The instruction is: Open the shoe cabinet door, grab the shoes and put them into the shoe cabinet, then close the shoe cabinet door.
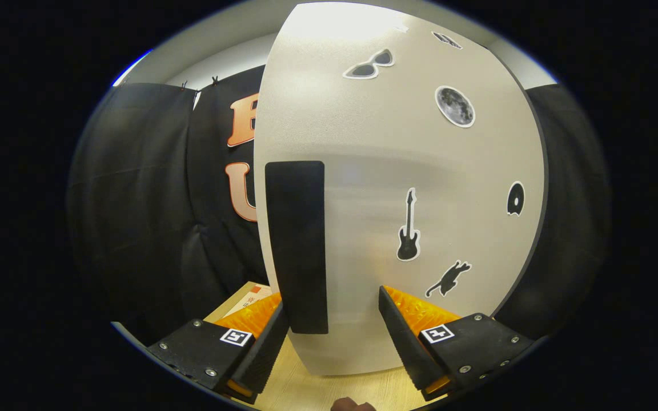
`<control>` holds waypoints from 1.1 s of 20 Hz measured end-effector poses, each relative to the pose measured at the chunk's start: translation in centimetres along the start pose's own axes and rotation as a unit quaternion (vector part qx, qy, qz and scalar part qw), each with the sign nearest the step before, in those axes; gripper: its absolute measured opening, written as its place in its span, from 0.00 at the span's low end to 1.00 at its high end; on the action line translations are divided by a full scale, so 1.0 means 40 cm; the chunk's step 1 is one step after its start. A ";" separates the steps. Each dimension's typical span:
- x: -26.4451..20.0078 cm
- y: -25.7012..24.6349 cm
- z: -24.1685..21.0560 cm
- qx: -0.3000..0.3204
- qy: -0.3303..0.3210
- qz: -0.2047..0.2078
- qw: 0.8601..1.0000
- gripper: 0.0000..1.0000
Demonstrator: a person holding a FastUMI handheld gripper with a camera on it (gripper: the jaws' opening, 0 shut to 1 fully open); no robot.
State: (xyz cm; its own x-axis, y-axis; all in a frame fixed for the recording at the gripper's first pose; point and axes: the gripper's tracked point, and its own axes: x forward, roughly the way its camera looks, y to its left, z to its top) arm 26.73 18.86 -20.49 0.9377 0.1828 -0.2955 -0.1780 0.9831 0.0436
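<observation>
The shoe cabinet door (420, 171) stands very close in front of me, a pale panel with several black stickers such as a guitar, a cat and a moon. A tall black handle pad (296, 240) runs along its left edge. My gripper (332, 297) is open, and the lower end of the handle lies between the fingers, right beside the left fingertip (275, 319). The right fingertip (389, 302) sits apart against the bare door face. Neither finger presses on the handle. I cannot tell whether the door is ajar.
The cabinet rests on a light wooden surface (306, 388). A white and orange card or box (252, 297) lies behind the left finger. Black cloth (135, 200) hangs to the left and right of the cabinet. Part of a hand (352, 405) shows below the fingers.
</observation>
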 end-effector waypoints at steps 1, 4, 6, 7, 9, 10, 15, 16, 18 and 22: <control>0.008 0.000 0.000 0.000 0.001 0.001 1.000 0.92; 0.013 -0.003 -0.003 -0.011 0.002 0.000 1.000 0.93; 0.017 -0.004 0.000 -0.018 0.004 -0.001 1.000 0.95; 0.020 -0.004 -0.001 -0.019 0.005 -0.001 1.000 0.95; 0.023 -0.004 0.001 -0.017 0.005 0.002 1.000 0.96; 0.025 -0.005 0.002 -0.015 0.005 0.004 1.000 0.96; 0.030 -0.004 0.003 -0.010 0.005 0.009 1.000 0.96; 0.033 -0.005 0.003 -0.010 0.004 0.009 1.000 0.96; 0.035 -0.001 0.004 -0.007 0.006 0.011 1.000 0.96; 0.002 0.013 0.006 0.016 0.009 0.017 1.000 0.96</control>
State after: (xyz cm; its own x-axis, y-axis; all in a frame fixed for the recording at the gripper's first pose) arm 26.78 19.37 -20.27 0.9256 0.2162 -0.3106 -0.1999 0.9762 0.0839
